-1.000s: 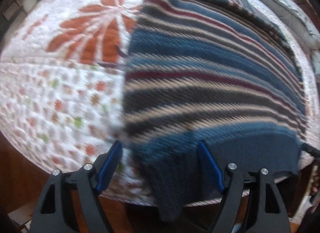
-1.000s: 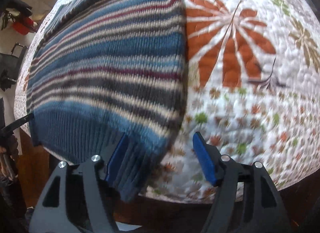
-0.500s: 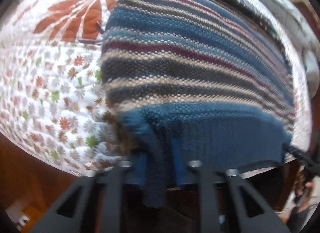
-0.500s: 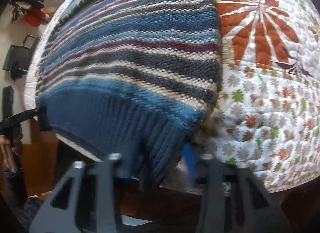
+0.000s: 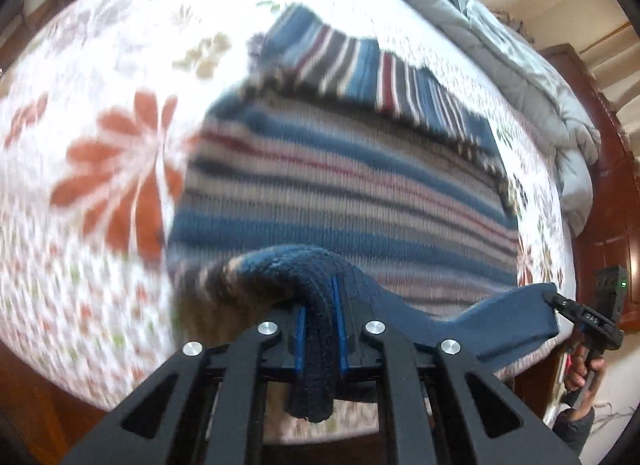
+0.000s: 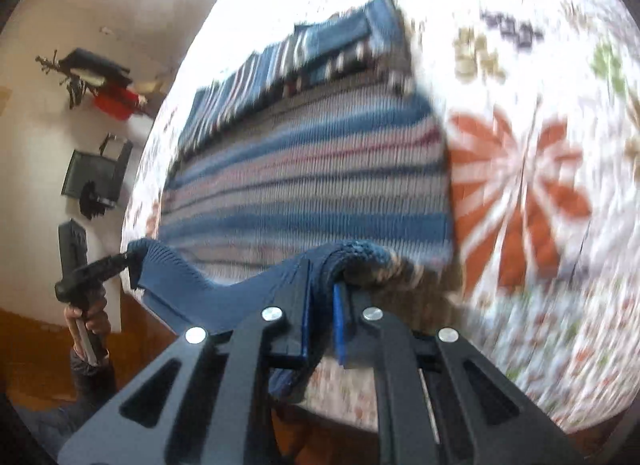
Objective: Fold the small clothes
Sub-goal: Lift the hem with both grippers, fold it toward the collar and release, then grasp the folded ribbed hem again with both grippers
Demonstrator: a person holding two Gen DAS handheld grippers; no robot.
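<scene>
A striped knit sweater in blue, grey, cream and dark red lies on the bed, spread over a white quilt printed with orange flowers, its ribbed blue hem at the near edge of the bed. At the left corner of that hem the left gripper has its jaws pinched tight on a bunched fold of the ribbing, a short tail of knit hanging down between the blue pads, and the hem is raised off the quilt there. The hem stretches taut across to the right corner, where the right gripper grips it the same way, jaws closed hard on a thick roll of blue ribbing. Each gripper shows in the other's view at the far end of the lifted hem, with a hand around its handle. The sweater's far end is folded over on itself, stripes running crosswise, toward the far edge of the bed. A pale grey duvet is heaped along the far right edge.
</scene>
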